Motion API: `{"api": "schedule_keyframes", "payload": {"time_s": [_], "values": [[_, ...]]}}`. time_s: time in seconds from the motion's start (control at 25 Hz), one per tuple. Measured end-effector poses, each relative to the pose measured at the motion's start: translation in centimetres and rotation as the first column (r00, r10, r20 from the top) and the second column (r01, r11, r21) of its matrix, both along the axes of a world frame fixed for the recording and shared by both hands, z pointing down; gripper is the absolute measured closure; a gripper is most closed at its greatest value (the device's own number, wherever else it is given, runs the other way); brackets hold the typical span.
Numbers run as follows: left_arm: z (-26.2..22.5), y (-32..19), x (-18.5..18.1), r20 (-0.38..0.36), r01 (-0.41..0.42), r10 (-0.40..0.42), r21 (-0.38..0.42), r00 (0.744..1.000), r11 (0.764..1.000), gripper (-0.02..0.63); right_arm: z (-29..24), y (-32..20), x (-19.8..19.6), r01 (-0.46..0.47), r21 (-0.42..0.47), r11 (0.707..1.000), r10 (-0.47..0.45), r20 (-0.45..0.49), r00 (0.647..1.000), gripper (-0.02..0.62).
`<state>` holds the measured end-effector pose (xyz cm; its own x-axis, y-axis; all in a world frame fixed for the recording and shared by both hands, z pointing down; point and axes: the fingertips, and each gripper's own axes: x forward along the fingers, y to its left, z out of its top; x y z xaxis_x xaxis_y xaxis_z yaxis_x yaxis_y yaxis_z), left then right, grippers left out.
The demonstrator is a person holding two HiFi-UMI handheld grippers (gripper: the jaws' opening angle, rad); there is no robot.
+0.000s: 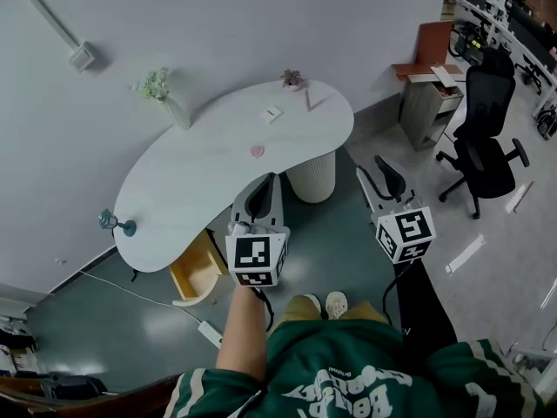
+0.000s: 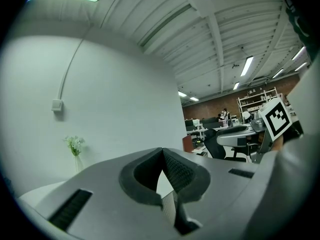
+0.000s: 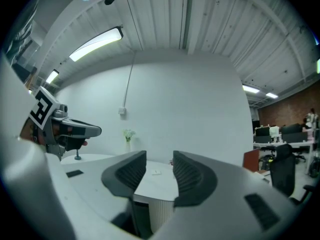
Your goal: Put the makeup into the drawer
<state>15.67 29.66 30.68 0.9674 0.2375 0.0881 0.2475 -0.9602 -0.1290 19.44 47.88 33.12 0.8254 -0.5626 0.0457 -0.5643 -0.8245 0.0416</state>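
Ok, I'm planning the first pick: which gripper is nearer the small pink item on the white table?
Left. The left gripper points at the pink item from just off the table edge; the right gripper hangs further right, past the ribbed pedestal.

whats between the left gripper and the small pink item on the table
In the head view, only bare white tabletop lies between the left gripper and the small pink item; nothing else sits there.
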Motion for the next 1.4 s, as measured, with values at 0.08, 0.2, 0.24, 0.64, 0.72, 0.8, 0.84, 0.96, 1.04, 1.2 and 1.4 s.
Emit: {"api": "schedule_keyframes", "payload": {"time_s": [0.08,0.2,0.24,0.64,0.72,0.8,0.84,0.96,1.04,1.2,1.4], "values": [[0.0,-0.3,0.8,0.001,0.008,-0.008,0.001,1.0,1.0,0.606,0.0,-0.1,0.8,0.002,0.016,1.0,-0.002,0.005,1.0,0.42],[0.0,-0.9,2.2,-0.002,0.008,-0.008,0.004,1.0,1.0,0.606,-0.1,-0.6,2.3,0.004,0.015,1.0,-0.004,0.002,1.0,0.42],[0.1,-1.1,2.8,-0.003,0.005,-0.005,0.005,1.0,1.0,0.606,0.0,-1.0,2.9,0.008,0.009,1.0,-0.008,0.001,1.0,0.42],[0.0,-5.6,14.2,-0.05,-0.023,0.025,0.047,0.998,0.999,0.606,0.4,-7.2,13.9,0.015,-0.051,0.999,-0.016,-0.014,1.0,0.419],[-0.4,-6.4,16.8,-0.087,-0.018,0.022,0.05,0.996,0.999,0.606,0.6,-8.6,16.5,0.008,-0.069,0.998,-0.009,-0.012,1.0,0.419],[-0.7,-7.2,19.2,-0.127,-0.006,0.016,0.076,0.992,0.997,0.606,0.8,-9.8,18.8,0.001,-0.077,0.997,-0.001,-0.005,1.0,0.417],[-0.6,-7.6,20.3,-0.129,-0.013,0.023,0.074,0.991,0.997,0.606,0.9,-10.3,19.9,-0.003,-0.08,0.997,0.003,-0.002,1.0,0.417],[0.1,-8.4,23.5,-0.1,-0.071,0.071,-0.002,0.993,0.997,0.606,1.6,-11.7,22.8,-0.019,-0.09,0.996,0.02,0.004,1.0,0.423],[0.5,-9.0,25.0,-0.097,-0.089,0.085,-0.041,0.992,0.995,0.606,2.4,-12.5,24.3,-0.031,-0.1,0.995,0.032,0.014,0.999,0.423],[1.4,-9.6,27.7,-0.086,-0.12,0.116,-0.043,0.99,0.992,0.606,4.0,-13.9,26.4,-0.018,-0.073,0.997,0.021,0.046,0.999,0.408],[3.4,-9.8,30.9,-0.045,-0.152,0.149,-0.068,0.988,0.986,0.606,7.6,-15.1,28.8,-0.008,-0.083,0.997,0.018,0.112,0.994,0.379]]}}
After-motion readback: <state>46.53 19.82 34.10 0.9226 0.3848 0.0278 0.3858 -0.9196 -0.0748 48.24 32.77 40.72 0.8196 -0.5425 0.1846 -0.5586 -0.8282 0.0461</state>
